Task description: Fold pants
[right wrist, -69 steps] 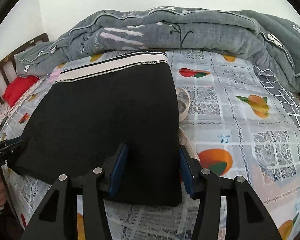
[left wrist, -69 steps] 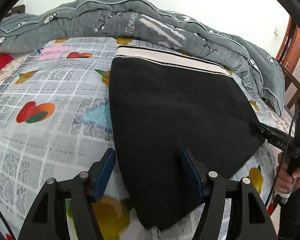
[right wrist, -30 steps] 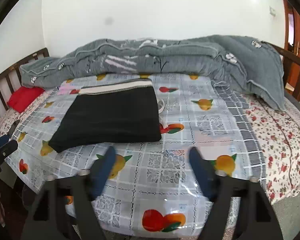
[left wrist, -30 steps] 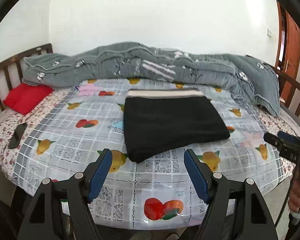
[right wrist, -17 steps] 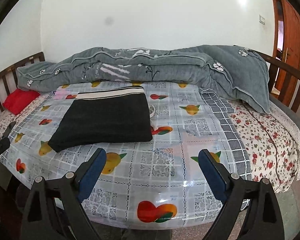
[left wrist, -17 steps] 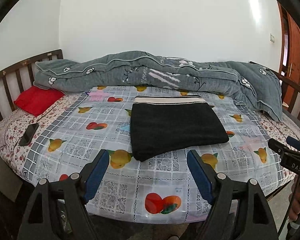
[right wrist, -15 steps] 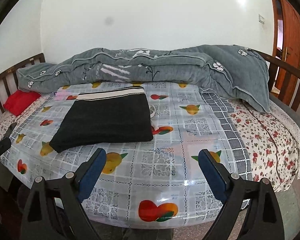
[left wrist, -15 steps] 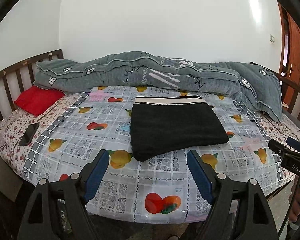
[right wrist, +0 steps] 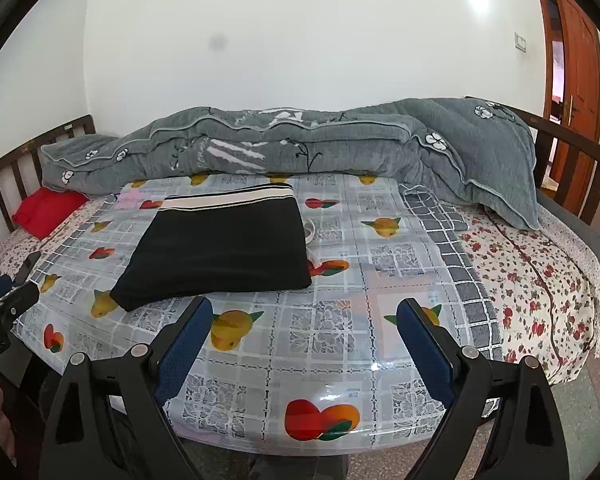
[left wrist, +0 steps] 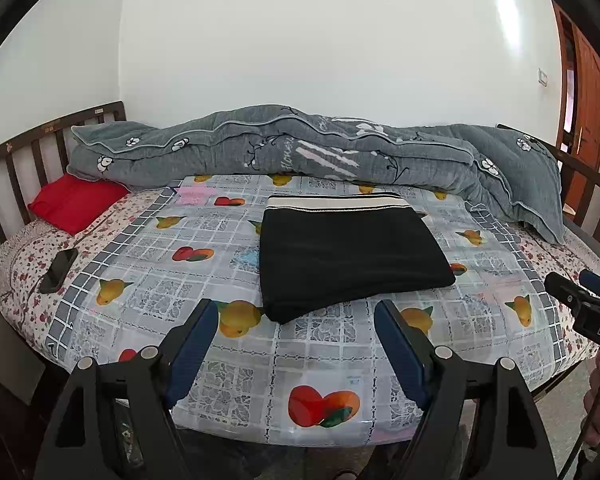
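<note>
The black pants [left wrist: 348, 256] lie folded into a flat rectangle on the bed, with the white-striped waistband at the far edge; they also show in the right wrist view [right wrist: 224, 248]. My left gripper [left wrist: 296, 344] is open and empty, held back from the bed's near edge, well short of the pants. My right gripper [right wrist: 304, 344] is open and empty, also back from the bed, with the pants ahead and to its left. The right gripper's tip shows at the right edge of the left wrist view [left wrist: 580, 300].
The bed has a fruit-print plastic cover [left wrist: 324, 360]. A grey quilt [left wrist: 300, 156] is bunched along the wall. A red pillow [left wrist: 76, 204] and a phone [left wrist: 58, 264] lie at the left. A wooden bed rail [right wrist: 572, 152] and a door [right wrist: 572, 52] stand at the right.
Both grippers pulled back from the folded pants to beyond the bed's edge and opened wide. In the last half second almost nothing moved.
</note>
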Tool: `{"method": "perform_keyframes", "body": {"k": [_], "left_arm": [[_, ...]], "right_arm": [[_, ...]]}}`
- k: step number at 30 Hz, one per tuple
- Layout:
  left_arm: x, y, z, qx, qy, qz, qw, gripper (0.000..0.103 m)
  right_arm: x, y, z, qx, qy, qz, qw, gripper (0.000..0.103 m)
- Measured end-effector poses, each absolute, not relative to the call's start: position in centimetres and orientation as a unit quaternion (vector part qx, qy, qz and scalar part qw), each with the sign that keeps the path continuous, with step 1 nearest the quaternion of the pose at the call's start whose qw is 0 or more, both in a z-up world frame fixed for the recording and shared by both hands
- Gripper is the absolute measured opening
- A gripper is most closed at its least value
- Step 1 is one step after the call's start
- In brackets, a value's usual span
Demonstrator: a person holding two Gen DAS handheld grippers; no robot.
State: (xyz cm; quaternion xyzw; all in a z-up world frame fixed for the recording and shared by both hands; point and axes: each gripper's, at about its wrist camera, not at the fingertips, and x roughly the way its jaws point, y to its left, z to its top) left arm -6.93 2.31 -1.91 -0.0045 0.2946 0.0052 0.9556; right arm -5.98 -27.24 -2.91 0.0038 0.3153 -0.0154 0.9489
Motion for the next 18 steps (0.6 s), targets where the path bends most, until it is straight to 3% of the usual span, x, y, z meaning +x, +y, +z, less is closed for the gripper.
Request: {"method": "perform_keyframes", "body": {"k": [18], "left_arm": [[-7.0,2.0,-1.72,-0.004,0.291,0.002,0.957,0.08]], "right_arm": [[-6.49,-27.09,-2.63,0.005,0.315,-0.019,0.949,0.092]]}}
